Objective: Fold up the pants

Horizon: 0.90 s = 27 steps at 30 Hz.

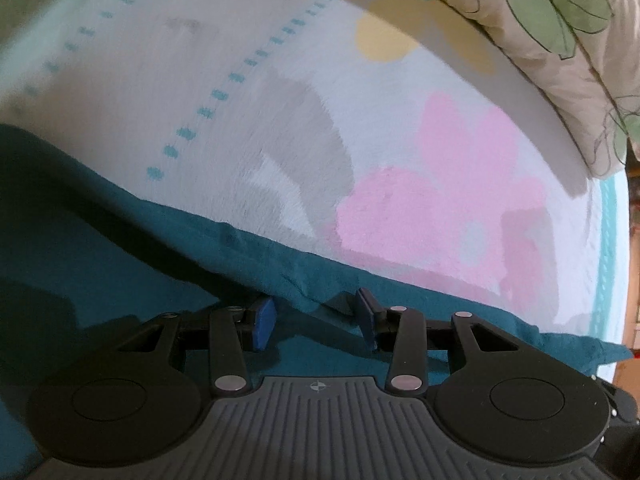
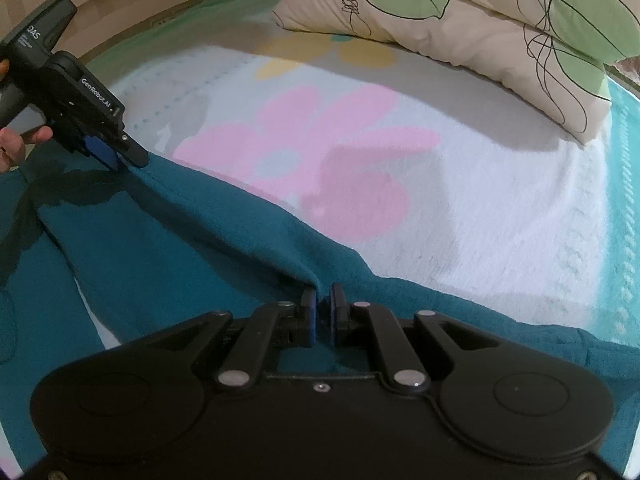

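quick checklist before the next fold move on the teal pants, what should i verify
1. Right tongs shut on the edge of the teal pants: ok.
2. Left tongs gripping the same edge: not ok, jaws stand apart with cloth between them, pads not pressing.
3. Edge between the two tongs free of slack: not ok, it runs in a raised ridge.
4. Blanket ahead free of objects: ok.
5. Pillows away from the pants: ok.
6. Far ends of the pants lying flat: cannot tell, out of view.

Soft matt teal fleece pants (image 2: 168, 248) lie on a fuzzy, flower-printed plush blanket (image 2: 460, 200); smooth cotton pillows (image 2: 460, 12) at one o'clock.
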### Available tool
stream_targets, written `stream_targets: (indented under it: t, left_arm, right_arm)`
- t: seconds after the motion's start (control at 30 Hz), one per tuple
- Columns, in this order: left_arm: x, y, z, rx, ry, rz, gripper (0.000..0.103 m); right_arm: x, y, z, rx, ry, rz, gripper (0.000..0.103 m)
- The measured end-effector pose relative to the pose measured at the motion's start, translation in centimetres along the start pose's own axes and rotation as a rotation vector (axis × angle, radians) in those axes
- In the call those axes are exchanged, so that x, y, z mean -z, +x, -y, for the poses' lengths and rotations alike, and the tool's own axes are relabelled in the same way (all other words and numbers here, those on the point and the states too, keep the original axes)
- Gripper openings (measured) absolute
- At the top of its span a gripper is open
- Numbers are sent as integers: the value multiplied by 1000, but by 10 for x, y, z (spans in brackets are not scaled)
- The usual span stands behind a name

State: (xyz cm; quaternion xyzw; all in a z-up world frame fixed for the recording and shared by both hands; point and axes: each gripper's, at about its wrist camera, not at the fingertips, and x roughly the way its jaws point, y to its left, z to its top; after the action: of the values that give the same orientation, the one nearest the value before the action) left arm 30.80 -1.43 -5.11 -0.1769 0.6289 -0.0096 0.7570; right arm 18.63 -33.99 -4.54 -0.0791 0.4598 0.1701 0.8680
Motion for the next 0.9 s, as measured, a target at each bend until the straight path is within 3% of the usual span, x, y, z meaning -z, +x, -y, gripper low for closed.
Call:
stream_targets:
  t: [0.13, 0.17, 0.2, 0.23, 0.53, 0.77, 0.9]
  left_arm:
    - [-2, 3, -3, -2, -20, 13, 38]
    - [-1, 1, -3, 2, -26, 29, 32]
    - [-1, -2, -3, 11, -26, 45, 15]
    - [-1, -4, -2, 16, -21, 50, 11]
    - [29, -73, 17, -7, 96, 146, 9]
    - [94, -140, 20, -3, 218, 224, 9]
    - [135, -158, 11, -18, 255, 243, 9]
  right_arm:
    - [0, 0, -1, 6, 6, -2, 12]
    - [0, 0, -1, 7, 6, -2, 12]
    - [-1, -1, -1, 10, 6, 0, 12]
    - [-1, -2, -2, 13, 8, 1, 12]
    - [0, -36, -11, 27, 51, 29, 12]
    - [21, -101, -37, 19, 86, 41, 12]
    - [48, -129, -63, -1, 76, 10, 12]
